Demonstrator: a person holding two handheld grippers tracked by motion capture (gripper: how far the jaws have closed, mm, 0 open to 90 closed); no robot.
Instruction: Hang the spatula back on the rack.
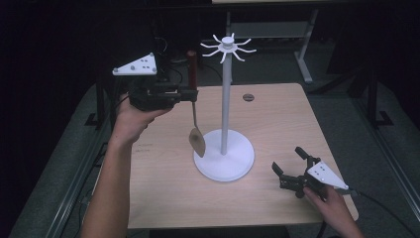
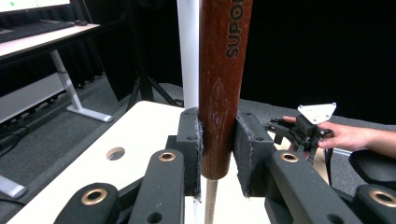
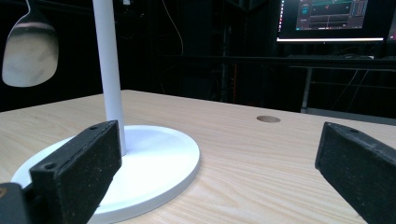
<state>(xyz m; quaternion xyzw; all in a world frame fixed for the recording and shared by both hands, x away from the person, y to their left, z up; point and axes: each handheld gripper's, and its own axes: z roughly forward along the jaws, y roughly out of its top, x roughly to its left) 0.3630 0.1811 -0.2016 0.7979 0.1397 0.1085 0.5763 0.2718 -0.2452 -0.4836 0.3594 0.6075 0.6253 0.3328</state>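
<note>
High view: a person's left hand (image 1: 131, 116) holds the left gripper (image 1: 190, 93) up over the table's (image 1: 163, 198) back-left part, w/ its jaws clamped on the dark red-brown handle of a spatula (image 1: 194, 106). The handle stands upright; a thin metal shank drops from it to the blade, which hangs tilted just above the left edge of the stand's base. Can't tell if the blade touches the base.

The stand (image 1: 226, 99) is white: a round flat base near the table's middle, a straight upright pole, and a ring of curved hooks at the top. The spatula hangs just left of the pole, apart from it.

Left gripper view: both pads press the spatula handle (image 2: 219, 93) from either side, narrow gap, handle vertical w/ lettering partly readable near the top. The white pole (image 2: 188, 51) rises right behind it. Farther off, the right gripper (image 2: 285, 129) shows in the other hand.

Right gripper (image 1: 287, 166) sits low near the table's front-right corner, held by the right hand (image 1: 333, 203), jaws spread wide w/ nothing between them, aimed toward the stand's base. Right gripper view: the two black pads (image 3: 77, 172) stand far apart, the light wood table top (image 3: 261, 163) between them, the base (image 3: 159, 163) and pole just ahead at left, and the spatula blade (image 3: 29, 49) hanging at upper left. A round hole (image 1: 248, 97) lies in the table behind the stand.
</note>
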